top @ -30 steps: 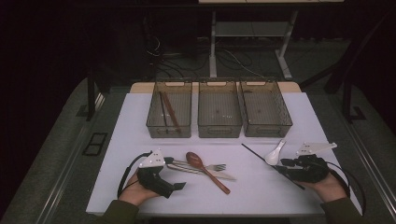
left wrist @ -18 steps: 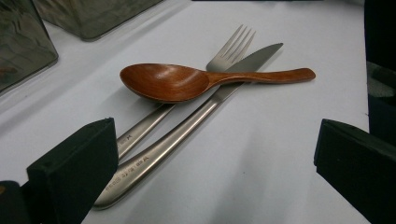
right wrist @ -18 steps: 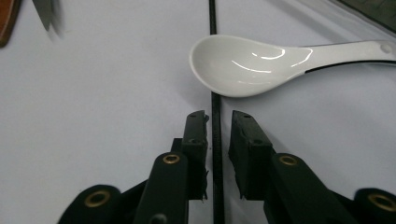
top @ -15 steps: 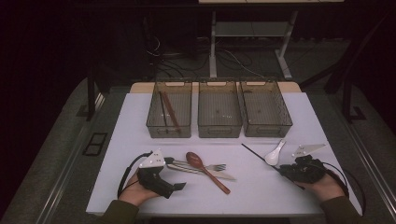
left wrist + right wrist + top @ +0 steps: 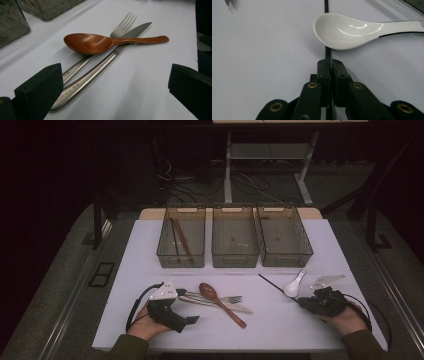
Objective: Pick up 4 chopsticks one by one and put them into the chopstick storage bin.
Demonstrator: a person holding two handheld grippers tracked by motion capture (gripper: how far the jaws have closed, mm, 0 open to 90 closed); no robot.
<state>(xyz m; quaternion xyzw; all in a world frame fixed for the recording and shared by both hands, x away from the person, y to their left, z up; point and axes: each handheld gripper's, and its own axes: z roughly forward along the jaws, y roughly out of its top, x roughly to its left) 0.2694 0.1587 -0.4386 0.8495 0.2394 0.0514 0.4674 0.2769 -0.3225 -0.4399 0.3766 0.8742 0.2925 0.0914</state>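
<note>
A brown wooden spoon (image 5: 220, 297) lies across a steel fork (image 5: 231, 298) and a steel knife (image 5: 239, 307) at the front middle of the white table. My left gripper (image 5: 184, 306) rests just left of their handles, jaws wide open with nothing between them. In the left gripper view (image 5: 115, 97) the wooden spoon (image 5: 95, 43), fork (image 5: 123, 23) and knife (image 5: 100, 70) lie straight ahead. At the front right, my right gripper (image 5: 301, 302) is shut on a thin black chopstick (image 5: 275, 286) that lies on the table. In the right gripper view (image 5: 329, 62) the chopstick (image 5: 327, 53) passes under a white ceramic spoon (image 5: 352, 30).
Three clear grey bins stand in a row at the back: the left bin (image 5: 165, 255) holds a brown and a black chopstick (image 5: 181, 240), next to it are the middle bin (image 5: 235, 257) and right bin (image 5: 305, 255). The white spoon (image 5: 294, 285) lies beside the right gripper.
The right hand and its gripper have shifted slightly left and settled lower. The black chopstick and the left gripper have stayed where they were.
</note>
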